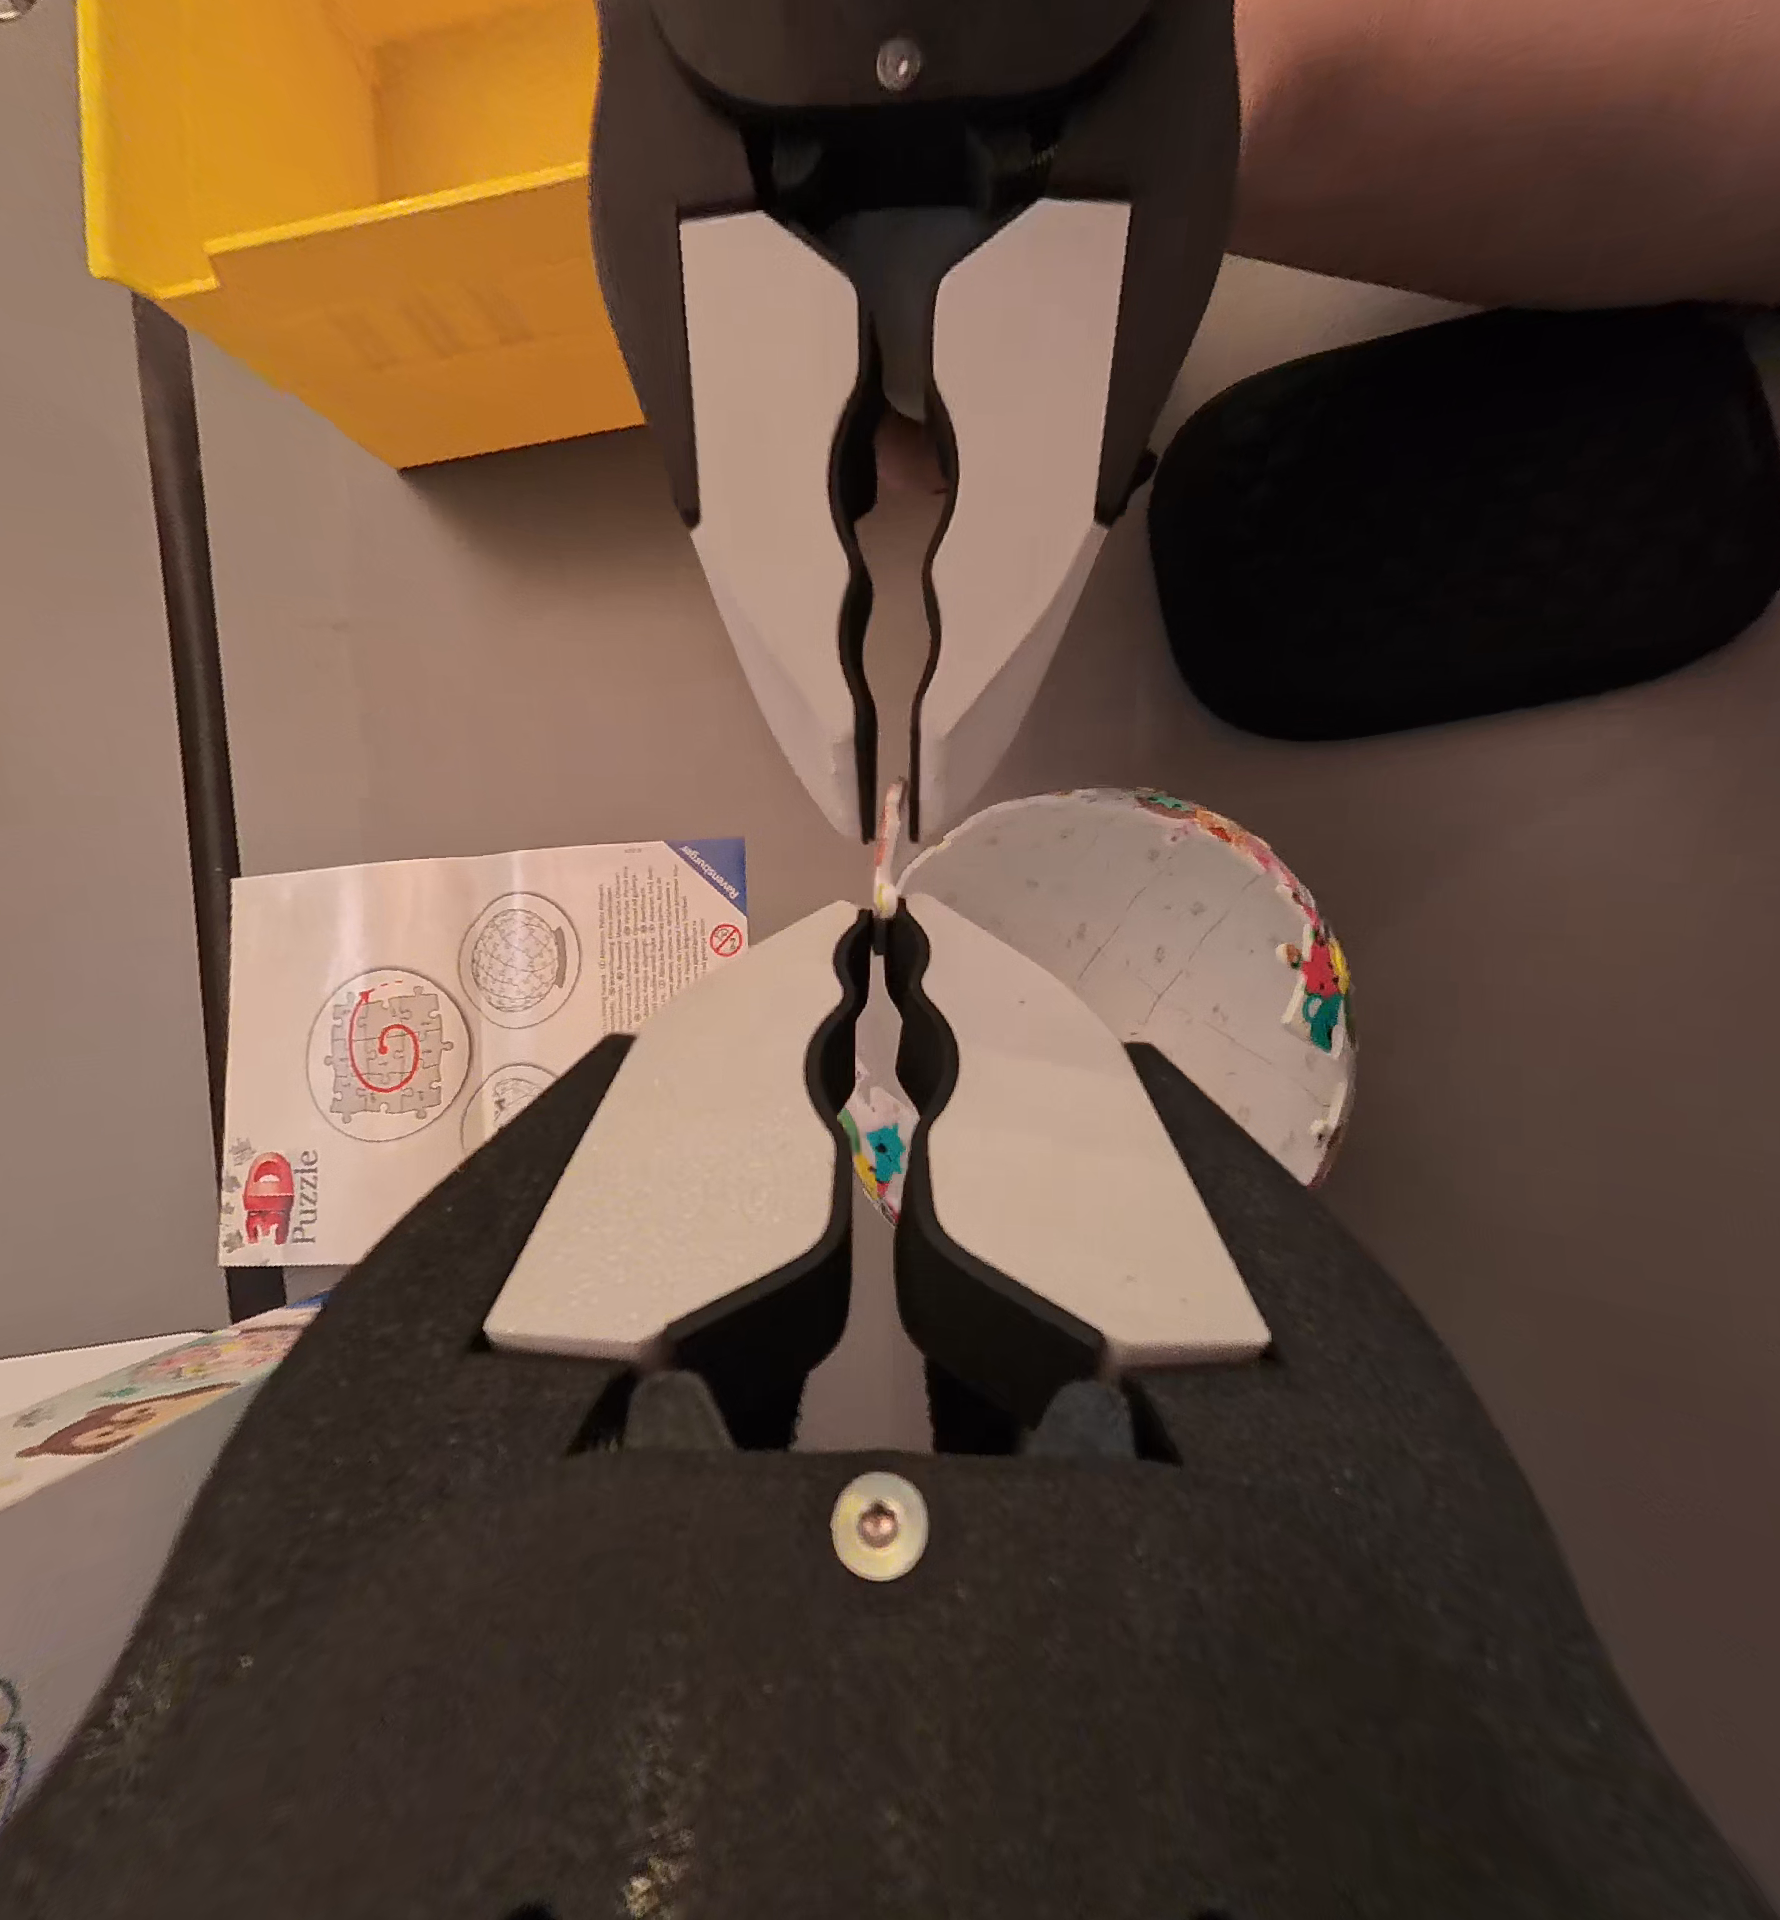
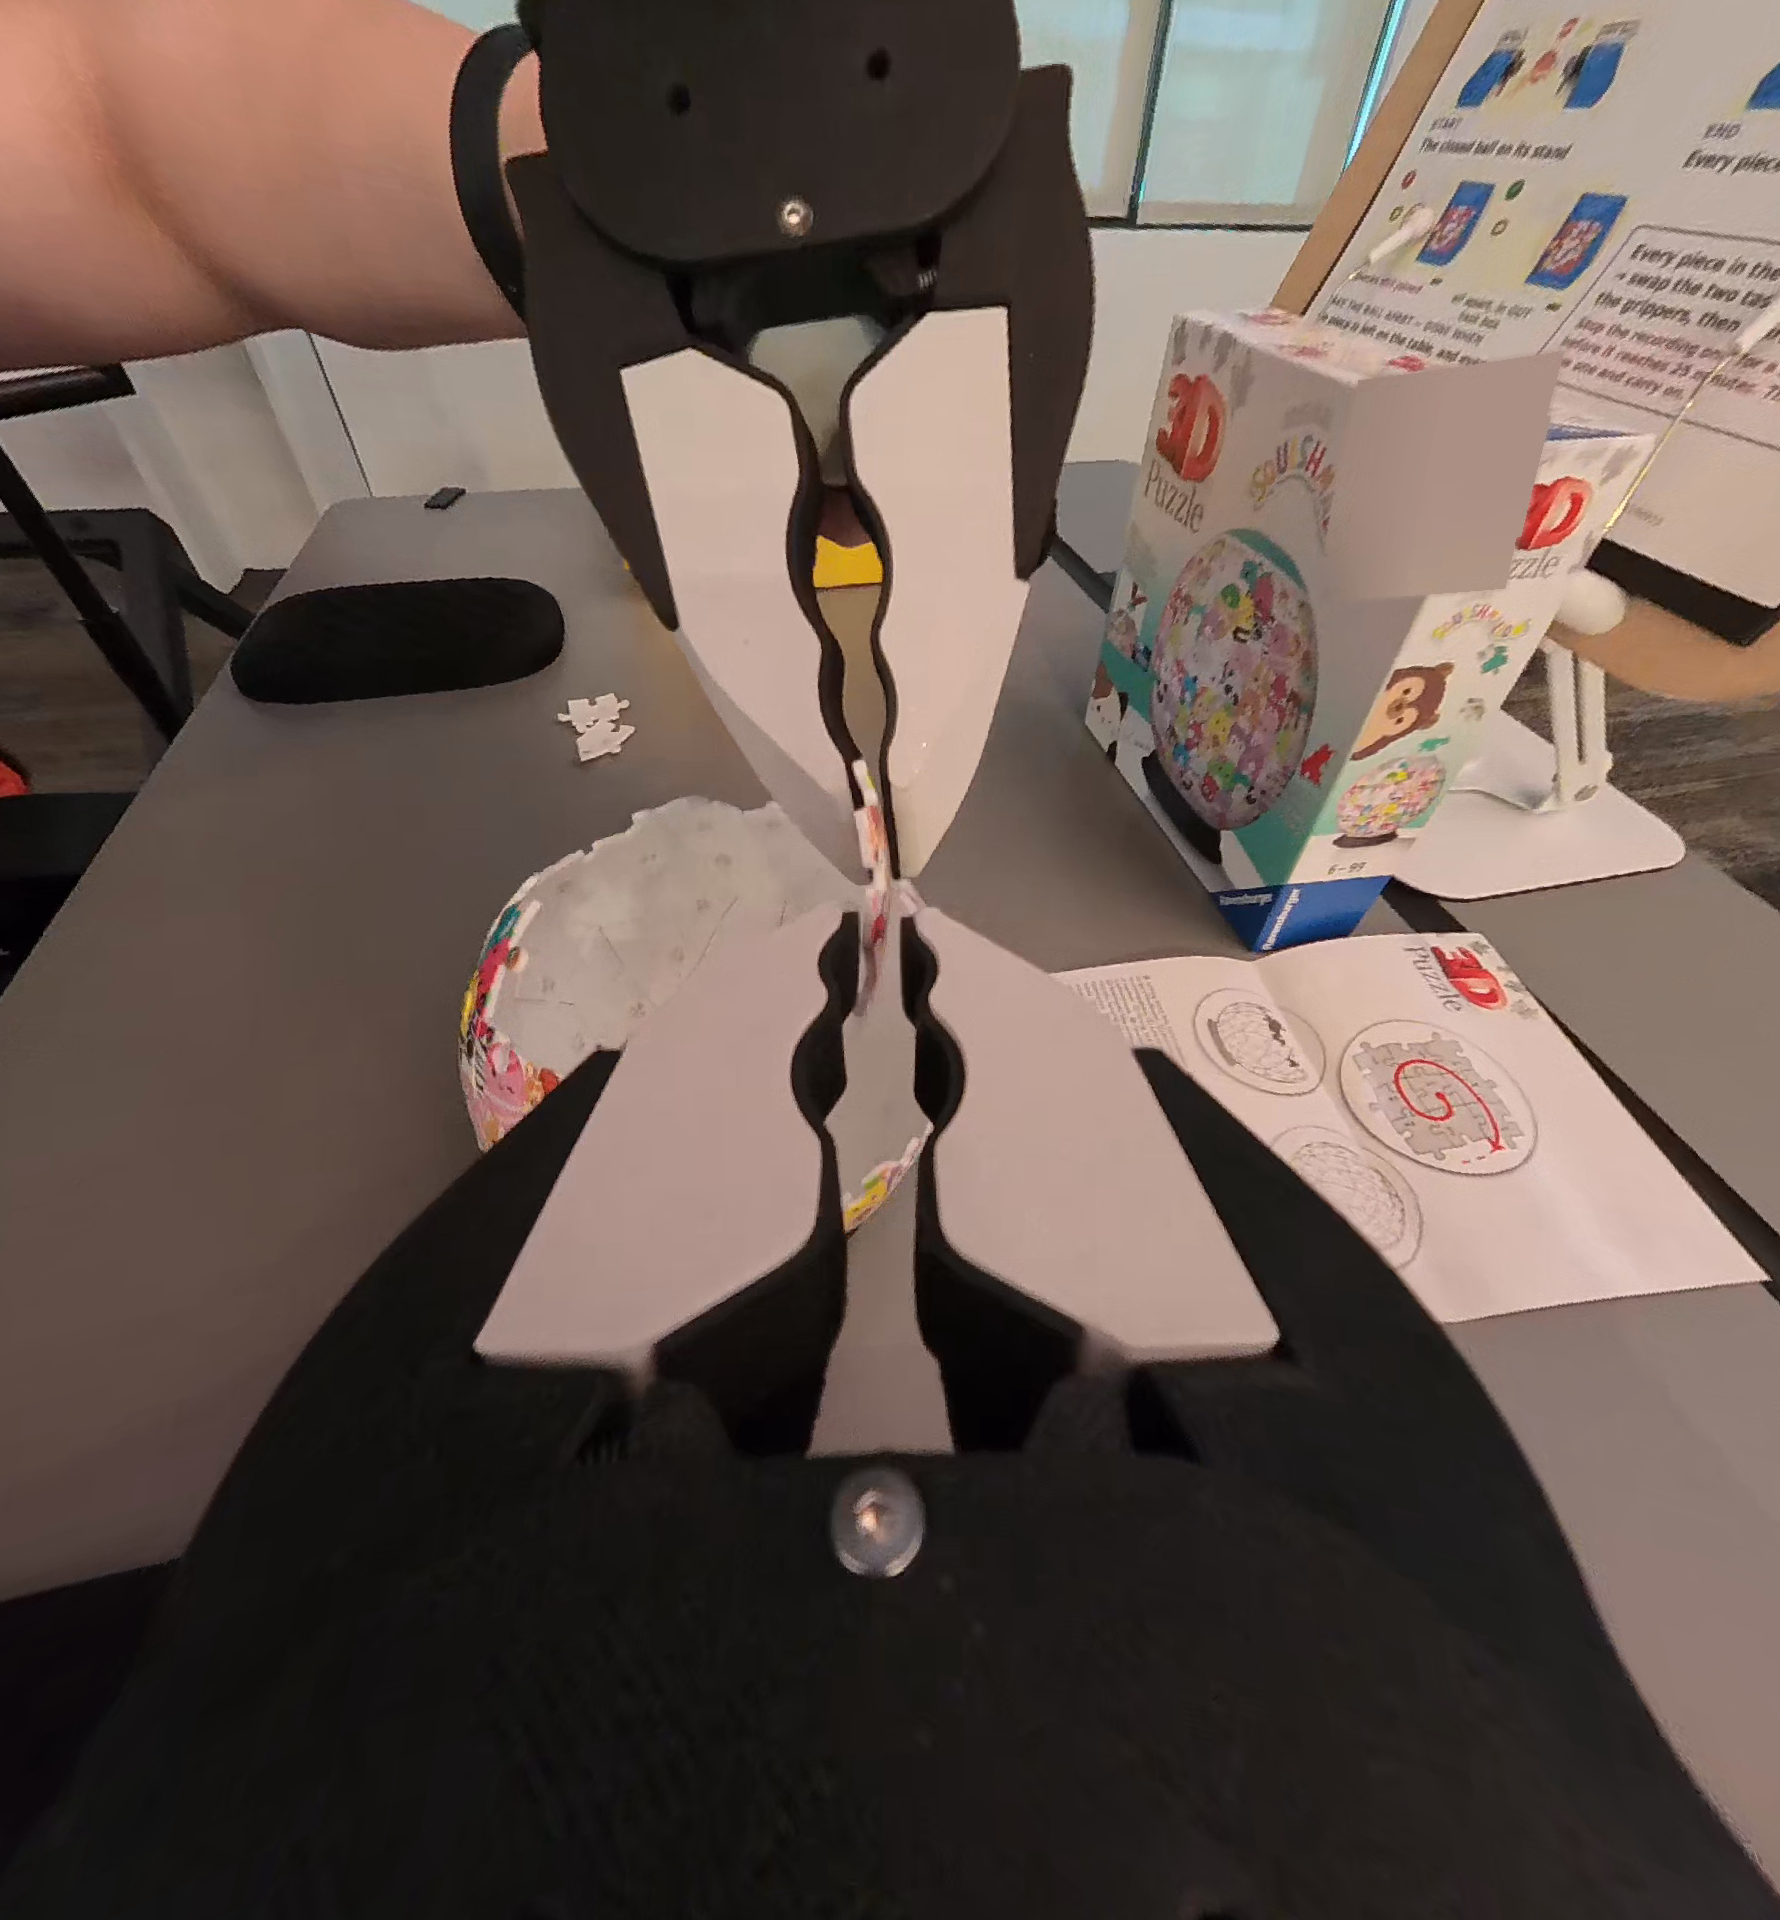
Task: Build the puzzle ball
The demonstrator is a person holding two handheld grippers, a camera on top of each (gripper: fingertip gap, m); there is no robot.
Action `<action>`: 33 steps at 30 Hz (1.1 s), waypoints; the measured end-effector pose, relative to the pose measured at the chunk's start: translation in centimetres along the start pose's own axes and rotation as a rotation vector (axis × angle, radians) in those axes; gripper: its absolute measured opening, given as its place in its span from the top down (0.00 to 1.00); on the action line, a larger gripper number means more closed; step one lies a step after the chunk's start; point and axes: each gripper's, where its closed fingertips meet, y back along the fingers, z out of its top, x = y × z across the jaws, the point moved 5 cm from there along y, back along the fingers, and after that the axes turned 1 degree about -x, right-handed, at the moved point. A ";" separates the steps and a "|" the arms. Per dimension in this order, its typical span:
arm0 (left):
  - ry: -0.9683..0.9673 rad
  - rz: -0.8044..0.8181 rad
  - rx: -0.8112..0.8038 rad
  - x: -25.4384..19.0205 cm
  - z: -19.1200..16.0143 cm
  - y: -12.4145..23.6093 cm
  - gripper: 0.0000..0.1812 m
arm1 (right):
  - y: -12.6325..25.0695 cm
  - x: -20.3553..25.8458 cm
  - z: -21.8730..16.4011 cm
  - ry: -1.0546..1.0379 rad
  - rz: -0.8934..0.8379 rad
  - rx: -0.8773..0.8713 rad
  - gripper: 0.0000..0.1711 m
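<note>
- Left wrist view: left claw [image 1: 881,914] pinches one puzzle piece [image 1: 884,883], tip to tip with right claw [image 1: 891,826], clamped on another.
- Half-built puzzle ball [image 1: 1156,956] rests on table [image 1: 512,665] just beside, right.

An office-like workroom (grey table [image 2: 242,1039], instruction board [image 2: 1696,208], glass partitions [image 2: 1250,104]).

The left gripper [image 1: 878,920] hides the half-built puzzle ball's [image 1: 1156,935] lower part, and the frame's right edge cuts off the blurred instruction board [image 2: 1686,208].
</note>
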 end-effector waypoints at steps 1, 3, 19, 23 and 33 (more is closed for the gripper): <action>0.003 -0.003 -0.001 0.0 0.0 -0.1 0.99 | -0.1 0.1 -0.1 -0.002 0.013 0.002 0.96; 0.001 -0.004 0.007 0.0 0.0 -0.3 0.99 | -0.3 0.1 -0.3 -0.006 -0.002 0.023 0.97; 0.067 0.007 0.143 1.9 -0.6 1.0 0.83 | -2.5 -1.0 -3.2 -0.064 0.019 0.104 0.98; 0.025 0.007 0.172 1.4 -0.5 -0.2 0.88 | -2.8 -1.2 -3.5 -0.063 0.024 0.098 0.98; -0.036 0.036 0.324 0.5 -1.4 -2.4 0.96 | -3.0 -1.2 -4.0 -0.036 0.012 0.079 0.98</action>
